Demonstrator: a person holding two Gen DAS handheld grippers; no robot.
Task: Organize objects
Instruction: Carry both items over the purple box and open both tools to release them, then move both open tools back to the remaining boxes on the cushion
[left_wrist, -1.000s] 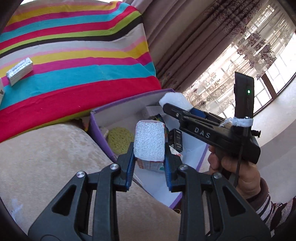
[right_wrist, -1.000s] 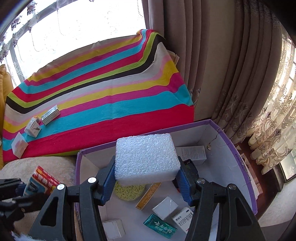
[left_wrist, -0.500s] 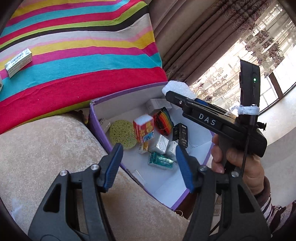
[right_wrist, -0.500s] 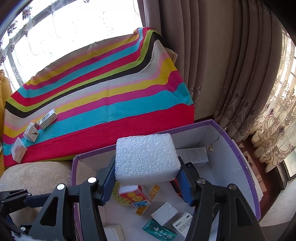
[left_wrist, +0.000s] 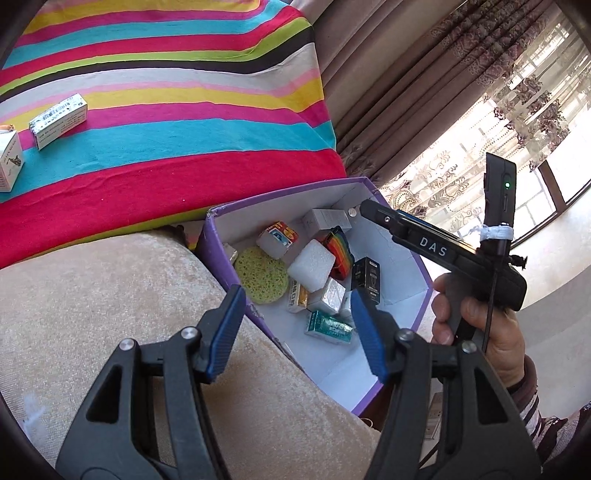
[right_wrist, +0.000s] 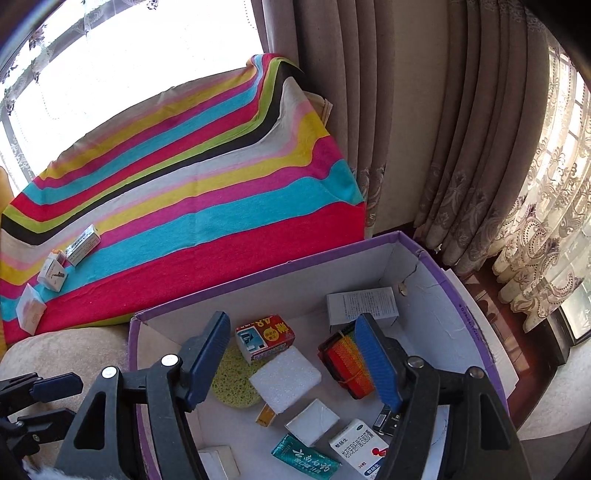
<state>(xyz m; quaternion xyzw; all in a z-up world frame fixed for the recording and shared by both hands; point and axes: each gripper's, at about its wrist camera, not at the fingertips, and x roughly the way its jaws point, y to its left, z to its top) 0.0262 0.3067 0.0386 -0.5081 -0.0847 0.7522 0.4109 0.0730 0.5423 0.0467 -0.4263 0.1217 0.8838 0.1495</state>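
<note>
I am judging the white foam block (right_wrist: 284, 378) as very light, soft and squashy, best pinched across its flat sides. It is lying in the purple box (right_wrist: 476, 295), just below my right tongs (right_wrist: 295, 360), whose jaws are opening with nothing pressed between them. My left tongs (left_wrist: 295, 332) are standing spread and empty. Ahead, small stiff cartons (left_wrist: 57, 120) are waiting on the striped blanket (left_wrist: 166, 110).

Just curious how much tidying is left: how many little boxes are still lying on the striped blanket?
3, all near its left edge in the right claw's view: a long white box, a small carton beside it, a pale box lowest. More may lie out of frame.
</note>
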